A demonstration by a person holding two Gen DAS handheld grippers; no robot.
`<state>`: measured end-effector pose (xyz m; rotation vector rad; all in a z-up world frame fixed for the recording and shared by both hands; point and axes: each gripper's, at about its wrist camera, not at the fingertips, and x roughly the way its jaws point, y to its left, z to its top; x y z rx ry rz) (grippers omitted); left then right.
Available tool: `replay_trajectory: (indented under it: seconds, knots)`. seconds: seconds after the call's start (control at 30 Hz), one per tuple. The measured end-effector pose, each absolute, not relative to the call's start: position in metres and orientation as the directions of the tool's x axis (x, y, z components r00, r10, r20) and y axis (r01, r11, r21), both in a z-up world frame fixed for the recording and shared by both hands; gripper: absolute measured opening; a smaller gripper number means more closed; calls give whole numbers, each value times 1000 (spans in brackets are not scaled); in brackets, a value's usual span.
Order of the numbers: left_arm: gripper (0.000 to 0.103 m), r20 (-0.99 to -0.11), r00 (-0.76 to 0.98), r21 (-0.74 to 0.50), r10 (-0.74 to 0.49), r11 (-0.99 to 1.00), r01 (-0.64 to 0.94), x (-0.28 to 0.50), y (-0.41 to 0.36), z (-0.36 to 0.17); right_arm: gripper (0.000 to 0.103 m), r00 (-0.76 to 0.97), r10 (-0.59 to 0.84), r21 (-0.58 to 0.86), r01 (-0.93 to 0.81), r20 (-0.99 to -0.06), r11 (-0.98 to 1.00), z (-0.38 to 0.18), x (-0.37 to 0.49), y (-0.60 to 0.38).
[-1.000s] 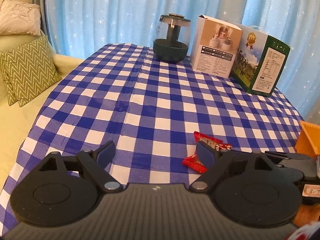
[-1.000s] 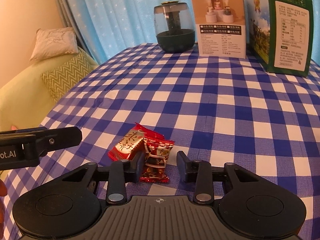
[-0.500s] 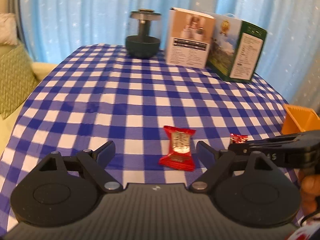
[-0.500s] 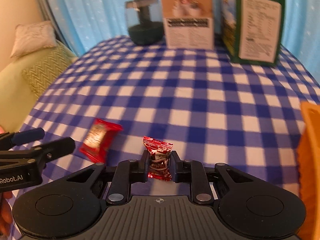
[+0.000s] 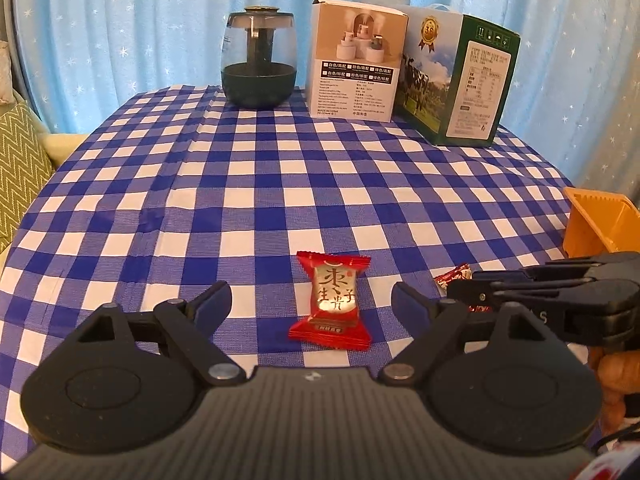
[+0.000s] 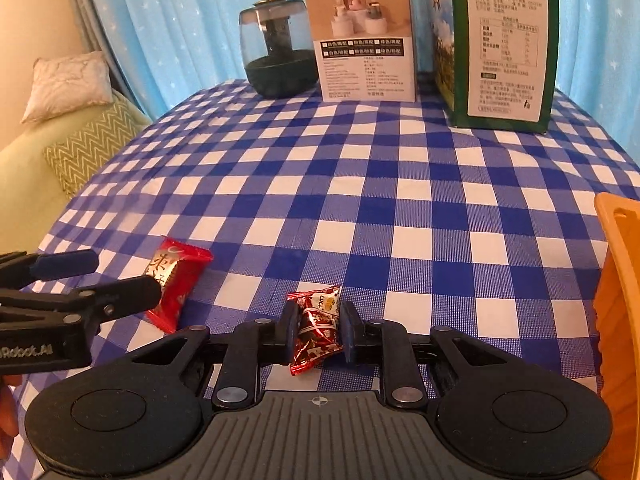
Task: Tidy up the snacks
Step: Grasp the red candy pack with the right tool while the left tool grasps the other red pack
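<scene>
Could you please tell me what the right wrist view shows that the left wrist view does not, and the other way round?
Only the right wrist view shows the right gripper with its jaws closed on the small twisted candy, plus the pale cushion on the sofa.

Only the left wrist view shows the left gripper from behind, jaws wide open either side of the red snack packet, not touching it.

Both show that red packet on the checked tablecloth, the dark jar, the white box, the green box and the orange bin.

Warm, dim indoor light, sharp centre, fisheye bending at edges (corners black).
</scene>
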<state>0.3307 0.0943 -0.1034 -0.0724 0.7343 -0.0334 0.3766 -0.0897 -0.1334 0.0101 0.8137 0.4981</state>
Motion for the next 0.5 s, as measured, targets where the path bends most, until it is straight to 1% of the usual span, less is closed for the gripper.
replay_trajectory:
  seconds: [0.37, 0.5]
  knots:
    - [78, -660, 749, -41, -66, 998, 52, 338, 86, -110, 23, 606, 383, 20, -518, -698, 855, -138, 361, -73]
    - [72, -660, 748, -37, -63, 998, 52, 340, 86, -112, 23, 602, 374, 34, -499, -706, 866, -138, 362, -74]
